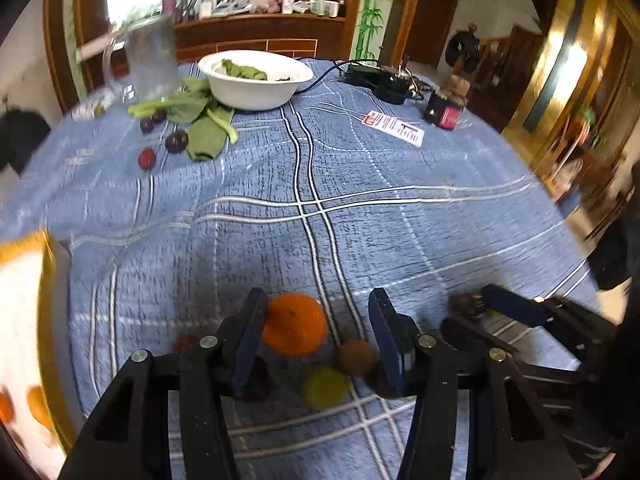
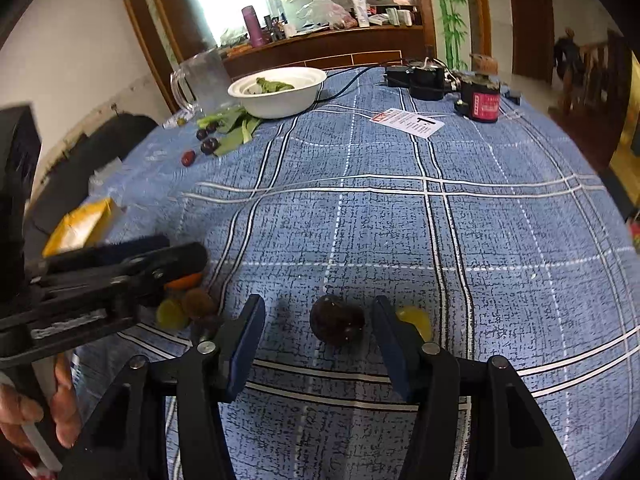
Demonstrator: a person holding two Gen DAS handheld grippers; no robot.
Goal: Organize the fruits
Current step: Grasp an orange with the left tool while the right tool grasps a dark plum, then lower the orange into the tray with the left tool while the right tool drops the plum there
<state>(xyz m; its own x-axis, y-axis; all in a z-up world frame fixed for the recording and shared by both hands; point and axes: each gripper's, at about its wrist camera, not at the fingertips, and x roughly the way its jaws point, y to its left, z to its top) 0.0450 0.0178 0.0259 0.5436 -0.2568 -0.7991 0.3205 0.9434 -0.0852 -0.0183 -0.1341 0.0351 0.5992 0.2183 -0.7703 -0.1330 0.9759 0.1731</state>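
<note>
We see one orange (image 1: 295,325) between our left hand-held gripper's (image 1: 316,340) parted jaws, one dark plum (image 2: 337,320) between our right hand-held gripper's (image 2: 318,340) parted jaws, neither fruit pinched, three dark cherries (image 2: 209,145) far across the tabletop (image 2: 400,220).

No lettering can be made out. The white card (image 2: 408,122) lying far on the blue checked tablecloth (image 2: 500,232) has a red patch and black print, too small to read. The dark jar (image 2: 482,102) beside it, far right, wears a red label with illegible markings.
</note>
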